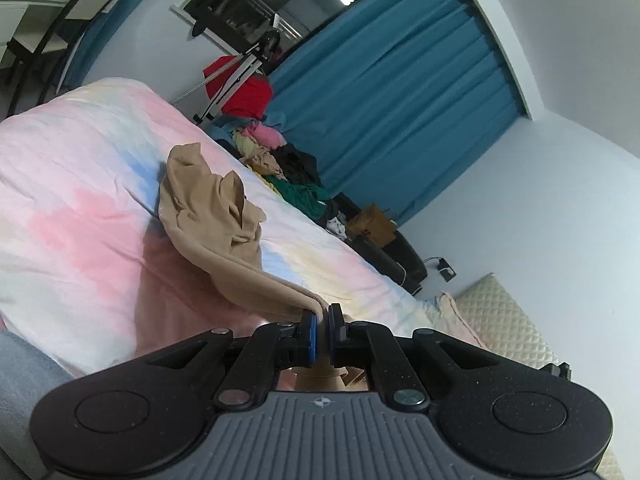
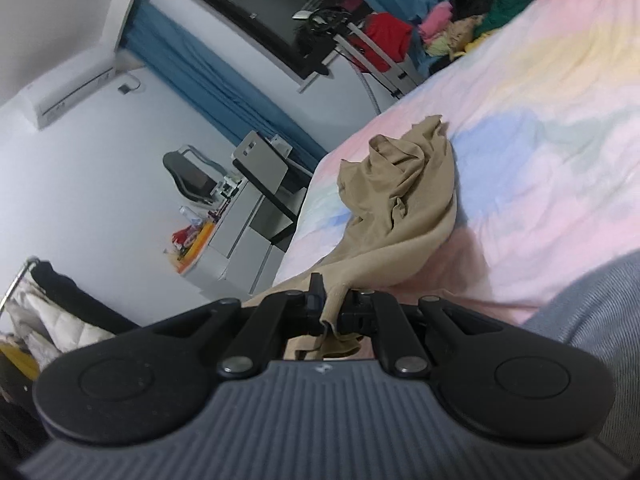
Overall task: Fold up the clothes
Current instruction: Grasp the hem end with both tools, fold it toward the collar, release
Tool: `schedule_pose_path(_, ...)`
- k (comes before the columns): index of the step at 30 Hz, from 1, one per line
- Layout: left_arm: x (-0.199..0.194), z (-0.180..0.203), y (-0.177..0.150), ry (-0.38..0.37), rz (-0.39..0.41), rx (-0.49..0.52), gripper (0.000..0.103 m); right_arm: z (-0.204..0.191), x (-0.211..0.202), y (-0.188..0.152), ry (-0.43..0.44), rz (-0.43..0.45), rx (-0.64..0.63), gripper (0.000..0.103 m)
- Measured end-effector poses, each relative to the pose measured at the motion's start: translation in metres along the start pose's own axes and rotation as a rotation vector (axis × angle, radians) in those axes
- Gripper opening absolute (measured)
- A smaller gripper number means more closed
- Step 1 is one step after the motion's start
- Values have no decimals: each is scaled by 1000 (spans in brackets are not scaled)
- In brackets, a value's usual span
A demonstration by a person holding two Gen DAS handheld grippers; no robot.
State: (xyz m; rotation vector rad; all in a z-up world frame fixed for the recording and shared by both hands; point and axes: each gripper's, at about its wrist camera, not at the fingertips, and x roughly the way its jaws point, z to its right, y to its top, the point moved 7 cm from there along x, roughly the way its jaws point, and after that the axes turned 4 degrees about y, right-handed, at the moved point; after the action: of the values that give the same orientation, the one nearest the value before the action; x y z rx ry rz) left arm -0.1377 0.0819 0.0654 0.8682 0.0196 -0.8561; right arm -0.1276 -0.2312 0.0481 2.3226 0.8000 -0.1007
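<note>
Pastel bedding (image 1: 80,208) carries the tan garment (image 1: 208,208), bunched mid-bed. Left gripper (image 1: 323,316) pinches one edge in closed jaws; right gripper (image 2: 334,304) clamps another edge. Both bites look shallow, so a hard pull could slip the cloth free.

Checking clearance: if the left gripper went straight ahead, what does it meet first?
Probably the tan garment it already grips, bunched ahead on the bed. The left gripper points along it; depth is unclear.
</note>
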Motion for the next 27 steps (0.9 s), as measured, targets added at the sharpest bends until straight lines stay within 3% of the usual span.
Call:
schedule_pose_path(6,36,-7,26,54,6,29,6,9,42,27,-27,39,7,8)
schedule_pose_path(12,113,-44,75,147,-8,18,6,32,115,64,-101,52,2,9)
schedule_pose_path(17,185,-86,112,276,-24,53,6,59,185,87,-196,36,-27,9)
schedule_pose_path(27,293,-165,120,422,-92,111,7,119,274,86,-331,-23,-138,9)
